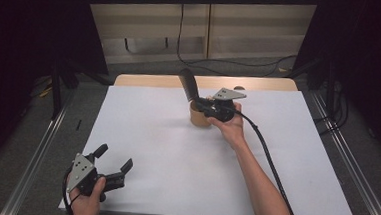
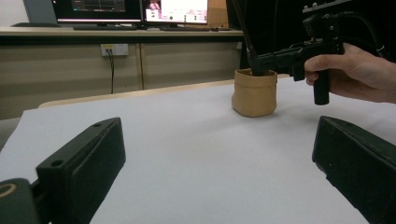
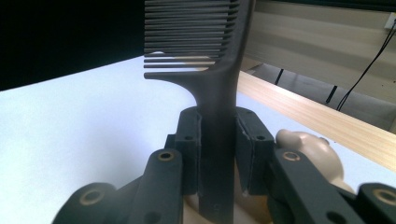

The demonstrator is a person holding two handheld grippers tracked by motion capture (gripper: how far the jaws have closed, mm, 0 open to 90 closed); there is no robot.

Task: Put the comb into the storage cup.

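We hold the dark plastic wide-toothed comb (image 3: 217, 93) clamped by its handle between the right gripper's (image 1: 202, 104) jaws, upright over the tan soft pot (image 2: 254, 92). Next, probably lowering it inside. Our left gripper (image 1: 111, 163) rests wide, empty.

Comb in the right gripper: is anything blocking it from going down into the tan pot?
Nothing visible does. The right gripper is shut on the comb, handle end down, right at the mouth of the tan pot. A pale rounded item sits beside the jaws at the pot; what it is I can't tell.
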